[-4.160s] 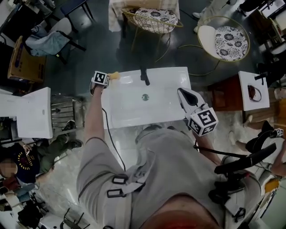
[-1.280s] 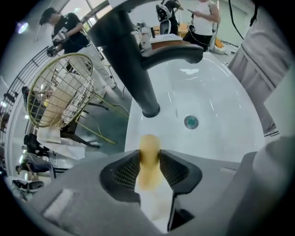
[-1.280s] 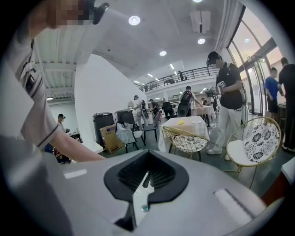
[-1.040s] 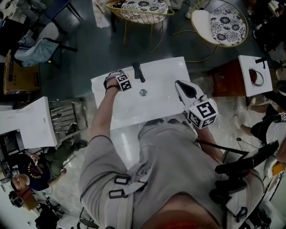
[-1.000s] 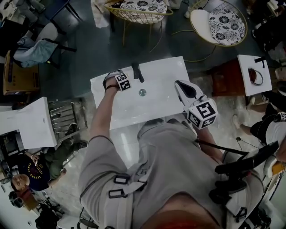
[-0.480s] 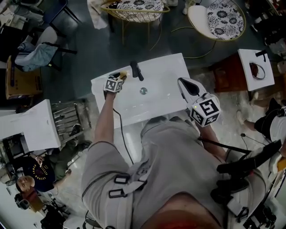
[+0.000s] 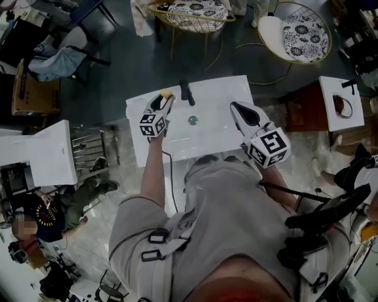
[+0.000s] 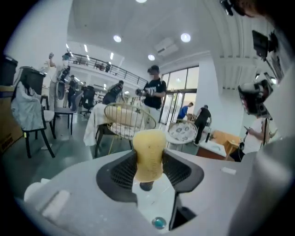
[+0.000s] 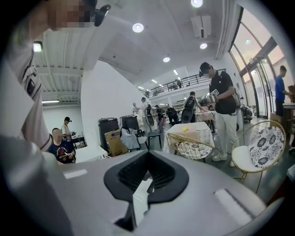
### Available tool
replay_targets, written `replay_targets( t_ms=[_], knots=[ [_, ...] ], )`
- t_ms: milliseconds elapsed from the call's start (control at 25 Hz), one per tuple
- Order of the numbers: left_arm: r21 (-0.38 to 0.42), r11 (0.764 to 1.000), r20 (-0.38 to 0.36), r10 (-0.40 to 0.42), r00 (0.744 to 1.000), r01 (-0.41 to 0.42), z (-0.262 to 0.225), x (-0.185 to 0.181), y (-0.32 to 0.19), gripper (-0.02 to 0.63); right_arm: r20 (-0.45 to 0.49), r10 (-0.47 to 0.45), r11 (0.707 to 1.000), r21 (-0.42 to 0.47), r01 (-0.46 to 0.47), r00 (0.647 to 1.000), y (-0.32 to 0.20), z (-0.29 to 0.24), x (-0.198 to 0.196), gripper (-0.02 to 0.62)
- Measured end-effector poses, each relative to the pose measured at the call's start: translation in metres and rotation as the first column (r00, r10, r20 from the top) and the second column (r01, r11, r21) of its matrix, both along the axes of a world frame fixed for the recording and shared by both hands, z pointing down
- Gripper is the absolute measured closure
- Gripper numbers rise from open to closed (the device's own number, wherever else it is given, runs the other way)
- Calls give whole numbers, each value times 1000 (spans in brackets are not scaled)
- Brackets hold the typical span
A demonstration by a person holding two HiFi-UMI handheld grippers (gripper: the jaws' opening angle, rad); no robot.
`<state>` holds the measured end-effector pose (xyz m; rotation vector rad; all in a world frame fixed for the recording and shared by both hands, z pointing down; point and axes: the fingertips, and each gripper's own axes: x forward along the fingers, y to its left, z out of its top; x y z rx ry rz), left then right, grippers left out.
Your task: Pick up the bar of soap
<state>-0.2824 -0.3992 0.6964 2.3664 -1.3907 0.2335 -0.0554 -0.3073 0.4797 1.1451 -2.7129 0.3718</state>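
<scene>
A yellow bar of soap is pinched upright between the jaws of my left gripper, held above the back left of the white sink, beside the black faucet. In the left gripper view the soap stands on end between the black pads, whose jaws have just been closing a little on it. My right gripper hovers over the sink's right side, its jaws together with nothing held. In the right gripper view, the right gripper shows only a thin slit of white sink.
The drain lies mid-basin. A second white basin stands at left, and a brown stand with a white top at right. Wire chairs and a round seat sit beyond the sink. A person sits on the floor at lower left.
The left gripper has risen from the sink's back left corner with the soap in its jaws and has rolled over. The right gripper has hardly moved.
</scene>
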Motion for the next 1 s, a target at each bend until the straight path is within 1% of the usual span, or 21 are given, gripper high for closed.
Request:
replay_targets(
  t_ms=[80, 120, 200, 320, 400, 560, 680, 760, 840, 920, 1000],
  knots=[
    [101, 994, -80, -32, 996, 40, -45, 5, 13, 436, 13, -17, 1000, 19, 17, 1000, 1, -7, -5, 592],
    [151, 987, -117, -41, 992, 59, -70, 6, 20, 434, 19, -29, 999, 29, 28, 999, 1, -10, -8, 592],
    [246, 964, -174, -54, 983, 96, -119, 9, 37, 434, 31, -60, 997, 45, 59, 998, 1, -16, -19, 592],
    [359, 923, -223, -61, 973, 140, -180, 14, 66, 434, 46, -112, 992, 66, 109, 993, 6, -23, -35, 592],
    [407, 899, -236, -68, 969, 162, -211, 17, 84, 434, 55, -147, 986, 89, 142, 988, 11, -28, -43, 592],
    [469, 858, -246, -99, 964, 208, -256, 11, 110, 436, 63, -228, 966, 139, 218, 972, 22, -40, -63, 592],
    [493, 840, -244, -116, 963, 226, -274, 3, 127, 436, 48, -255, 955, 171, 243, 966, 29, -47, -77, 592],
    [503, 831, -246, -127, 961, 239, -283, -1, 139, 436, 39, -266, 945, 207, 252, 963, 36, -55, -84, 594],
    [509, 824, -241, -140, 960, 247, -289, -3, 150, 436, 50, -272, 941, 224, 255, 961, 41, -61, -88, 594],
    [511, 823, -230, -149, 962, 250, -291, -3, 159, 436, 57, -273, 939, 232, 254, 960, 44, -65, -90, 594],
    [505, 826, -220, -158, 963, 251, -292, -5, 166, 436, 54, -274, 937, 242, 253, 960, 48, -68, -93, 594]
  ],
)
